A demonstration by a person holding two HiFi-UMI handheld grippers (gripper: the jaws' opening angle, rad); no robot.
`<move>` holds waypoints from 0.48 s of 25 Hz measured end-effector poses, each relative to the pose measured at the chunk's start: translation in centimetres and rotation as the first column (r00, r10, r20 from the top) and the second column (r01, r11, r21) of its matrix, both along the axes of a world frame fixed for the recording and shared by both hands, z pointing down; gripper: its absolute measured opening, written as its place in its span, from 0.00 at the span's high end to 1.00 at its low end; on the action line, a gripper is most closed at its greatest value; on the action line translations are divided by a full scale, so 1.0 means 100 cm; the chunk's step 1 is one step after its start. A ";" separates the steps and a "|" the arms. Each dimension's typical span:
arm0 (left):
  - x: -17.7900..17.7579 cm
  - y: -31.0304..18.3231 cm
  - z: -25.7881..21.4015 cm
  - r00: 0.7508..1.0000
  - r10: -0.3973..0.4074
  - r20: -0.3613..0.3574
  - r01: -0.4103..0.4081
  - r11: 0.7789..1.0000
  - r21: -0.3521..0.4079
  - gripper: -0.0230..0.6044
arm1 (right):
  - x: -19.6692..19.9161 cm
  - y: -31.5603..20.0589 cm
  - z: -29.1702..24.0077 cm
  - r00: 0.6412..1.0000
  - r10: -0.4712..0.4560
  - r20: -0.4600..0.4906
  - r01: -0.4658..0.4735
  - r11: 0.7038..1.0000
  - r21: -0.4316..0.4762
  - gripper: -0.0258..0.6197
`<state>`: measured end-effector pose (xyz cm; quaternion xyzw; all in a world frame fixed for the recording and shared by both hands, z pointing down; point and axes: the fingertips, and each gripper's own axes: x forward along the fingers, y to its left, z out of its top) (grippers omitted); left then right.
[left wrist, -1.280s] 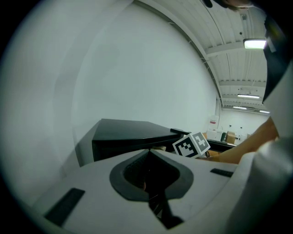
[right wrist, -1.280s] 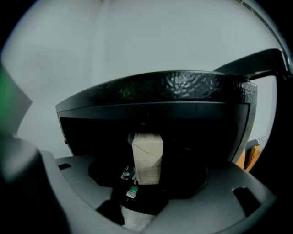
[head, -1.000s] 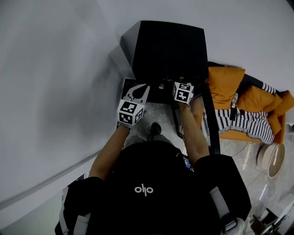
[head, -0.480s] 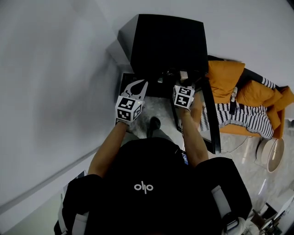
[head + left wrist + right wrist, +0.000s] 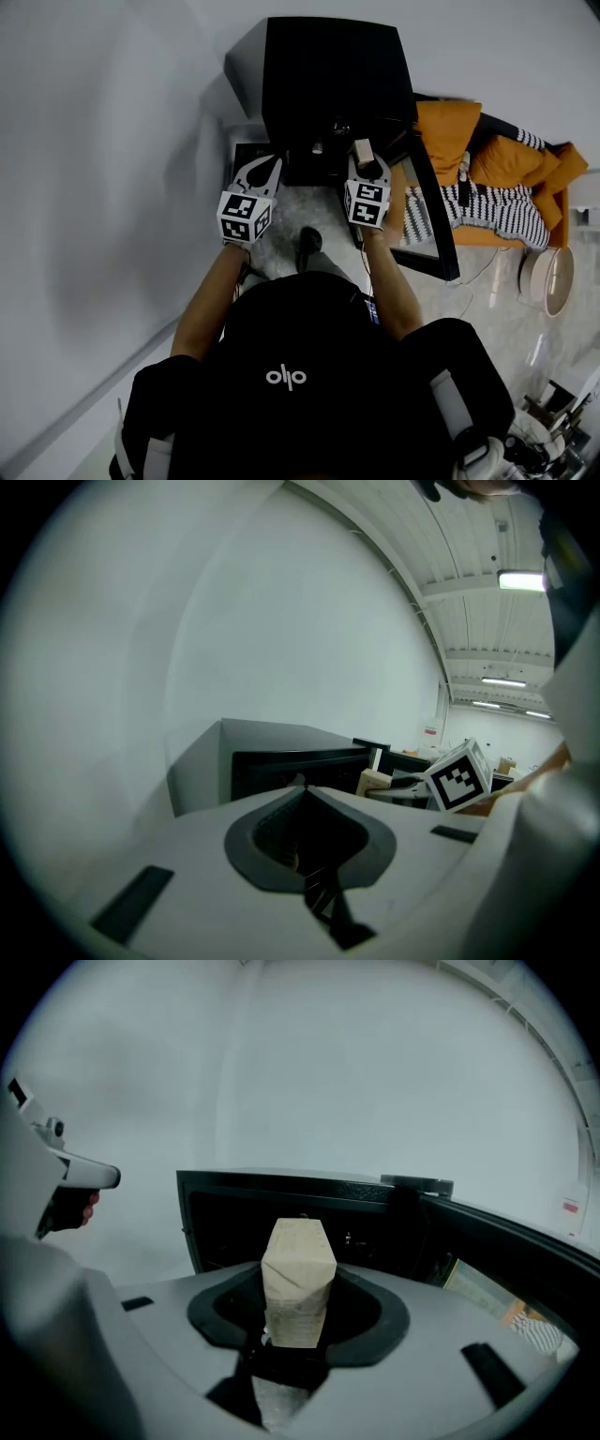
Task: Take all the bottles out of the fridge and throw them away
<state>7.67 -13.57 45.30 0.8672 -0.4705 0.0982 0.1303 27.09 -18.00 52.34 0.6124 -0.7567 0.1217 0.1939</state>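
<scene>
Far left, a plain pale wall (image 5: 94, 141) fills that side. Next comes the left gripper (image 5: 265, 161), held out low in front of the fridge (image 5: 333, 80). Its own view shows the two jaws pressed together at the tips with nothing in them, the gripper (image 5: 300, 787) pointing at the fridge's left corner.

In the centre, the black fridge stands against the wall with its front open towards the person. The inside is dark, and what sits in there can't be made out. Below it, between the two arms, one shoe (image 5: 307, 242) shows on the pale floor.

Now the right gripper (image 5: 367, 167), and this one has something. Its jaws are pinching a beige carton (image 5: 362, 149), upright, gripped low on its body so the top half stands clear above the pads. In the right gripper view the carton (image 5: 298, 1279) sits square in the middle against the dark fridge opening, outside the fridge and just in front of it. The left gripper view also catches the carton (image 5: 373, 782), beside the right gripper's marker cube (image 5: 459, 775).

Further right, the fridge door (image 5: 427, 206) is swung wide open. Beyond it lie orange cushions (image 5: 450, 131) with a black-and-white striped cloth (image 5: 487, 211) over them.
</scene>
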 end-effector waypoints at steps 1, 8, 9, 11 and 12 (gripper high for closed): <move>-0.008 0.005 0.001 1.000 0.000 0.001 0.000 1.000 0.003 0.96 | -0.006 0.008 -0.002 1.000 -0.004 -0.004 0.004 1.000 0.004 0.67; -0.087 0.039 -0.005 0.997 -0.073 -0.013 0.074 0.997 0.038 0.96 | -0.085 0.043 -0.026 0.995 -0.098 -0.017 0.099 0.994 0.040 0.67; -0.101 0.044 -0.005 0.995 -0.094 -0.017 0.095 0.995 0.038 0.96 | -0.100 0.046 -0.029 0.993 -0.120 -0.019 0.121 0.992 0.044 0.67; -0.128 0.055 -0.005 0.990 -0.136 -0.023 0.137 0.990 0.038 0.96 | -0.132 0.051 -0.032 0.985 -0.169 -0.024 0.170 0.984 0.048 0.67; -0.142 0.061 -0.005 0.987 -0.159 -0.025 0.160 0.986 0.039 0.96 | -0.150 0.054 -0.033 0.980 -0.196 -0.024 0.197 0.979 0.048 0.67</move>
